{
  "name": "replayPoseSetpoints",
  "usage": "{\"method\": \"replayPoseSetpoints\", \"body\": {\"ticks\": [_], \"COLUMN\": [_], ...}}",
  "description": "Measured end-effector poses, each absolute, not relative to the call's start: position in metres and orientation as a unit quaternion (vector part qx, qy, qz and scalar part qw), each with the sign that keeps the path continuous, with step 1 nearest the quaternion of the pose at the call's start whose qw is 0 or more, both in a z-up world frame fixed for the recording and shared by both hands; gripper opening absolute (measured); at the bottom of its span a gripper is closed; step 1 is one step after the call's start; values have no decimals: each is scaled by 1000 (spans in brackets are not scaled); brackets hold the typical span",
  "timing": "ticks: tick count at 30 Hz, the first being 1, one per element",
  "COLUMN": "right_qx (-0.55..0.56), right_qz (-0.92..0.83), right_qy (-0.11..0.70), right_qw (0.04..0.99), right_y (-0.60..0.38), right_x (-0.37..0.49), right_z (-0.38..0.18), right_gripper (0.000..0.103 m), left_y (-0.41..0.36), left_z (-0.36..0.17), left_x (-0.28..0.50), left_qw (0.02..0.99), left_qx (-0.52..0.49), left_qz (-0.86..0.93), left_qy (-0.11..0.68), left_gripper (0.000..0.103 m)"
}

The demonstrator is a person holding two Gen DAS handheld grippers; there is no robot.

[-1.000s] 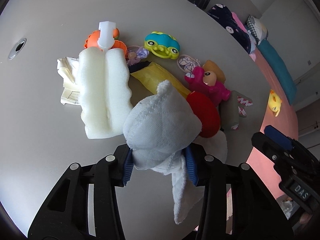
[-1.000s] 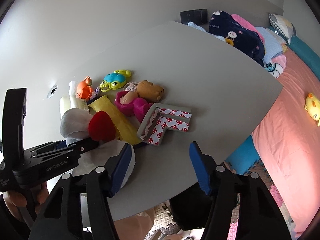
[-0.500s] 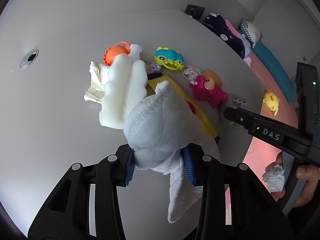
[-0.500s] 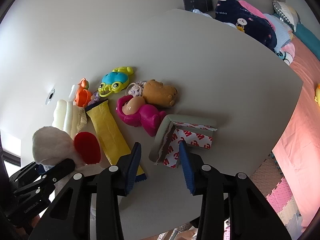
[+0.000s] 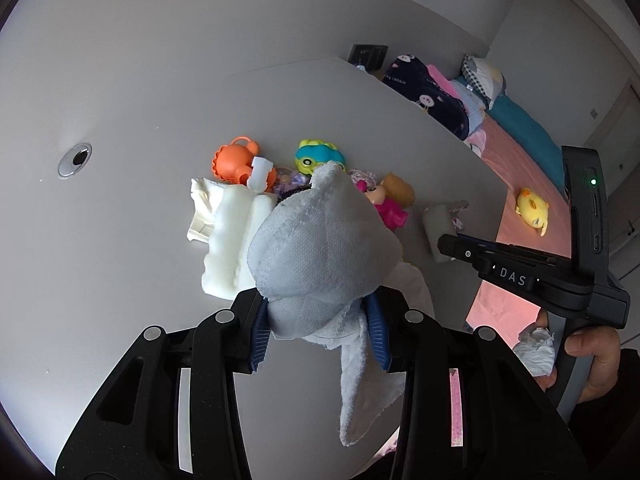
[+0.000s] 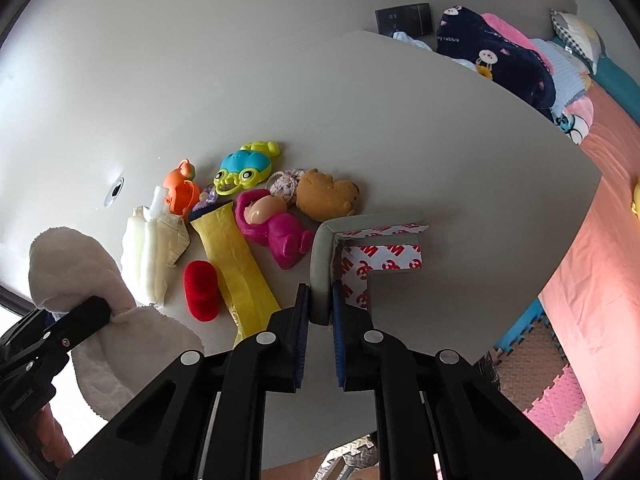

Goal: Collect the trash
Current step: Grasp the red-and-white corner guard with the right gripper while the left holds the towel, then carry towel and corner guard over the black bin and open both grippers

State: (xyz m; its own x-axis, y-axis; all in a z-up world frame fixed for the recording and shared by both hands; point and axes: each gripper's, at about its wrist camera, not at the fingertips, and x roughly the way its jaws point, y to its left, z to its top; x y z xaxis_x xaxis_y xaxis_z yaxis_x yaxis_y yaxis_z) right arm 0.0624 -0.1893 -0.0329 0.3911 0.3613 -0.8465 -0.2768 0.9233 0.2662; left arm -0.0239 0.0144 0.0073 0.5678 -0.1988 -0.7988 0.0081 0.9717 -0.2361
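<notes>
The right gripper [image 6: 320, 304] is pinching the near end of the grey L-shaped foam corner guard with red-printed adhesive backing [image 6: 352, 248], its blue pads pressed flat against the upright grey leg. The guard is lying on the white table [image 6: 460, 152], near its right edge; the held leg is running away from the fingers toward the far side, while the other leg is branching off to the right. The left gripper [image 5: 318, 326] is clamping a crumpled pale grey-white cloth wipe [image 5: 320, 248], carrying it above the table, left of the guard. A straight lift looks workable, though the free leg will probably sag rightward.
</notes>
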Motion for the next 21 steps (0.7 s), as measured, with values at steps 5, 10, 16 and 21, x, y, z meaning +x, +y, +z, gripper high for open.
{"method": "replayPoseSetpoints", "body": {"ticks": [5, 10, 16, 21], "right_qx": [54, 67, 84, 99], "right_qz": [182, 166, 143, 124], "right_qy": [507, 501, 495, 492], "right_qw": [841, 847, 853, 856], "right_y": [-211, -239, -271, -297], "right_x": [49, 32, 13, -1], "right_z": [-20, -14, -11, -10], "right_gripper": [12, 12, 12, 13], "left_y": [-7, -36, -70, -95], "left_z": [11, 13, 13, 12], "left_x": [-24, -24, -24, -22], "left_qw": [879, 878, 872, 867], "left_qx": [-93, -73, -51, -32], "left_qz": [-83, -114, -147, -166], "left_qy": [460, 460, 464, 468], "left_gripper": [40, 40, 40, 40]}}
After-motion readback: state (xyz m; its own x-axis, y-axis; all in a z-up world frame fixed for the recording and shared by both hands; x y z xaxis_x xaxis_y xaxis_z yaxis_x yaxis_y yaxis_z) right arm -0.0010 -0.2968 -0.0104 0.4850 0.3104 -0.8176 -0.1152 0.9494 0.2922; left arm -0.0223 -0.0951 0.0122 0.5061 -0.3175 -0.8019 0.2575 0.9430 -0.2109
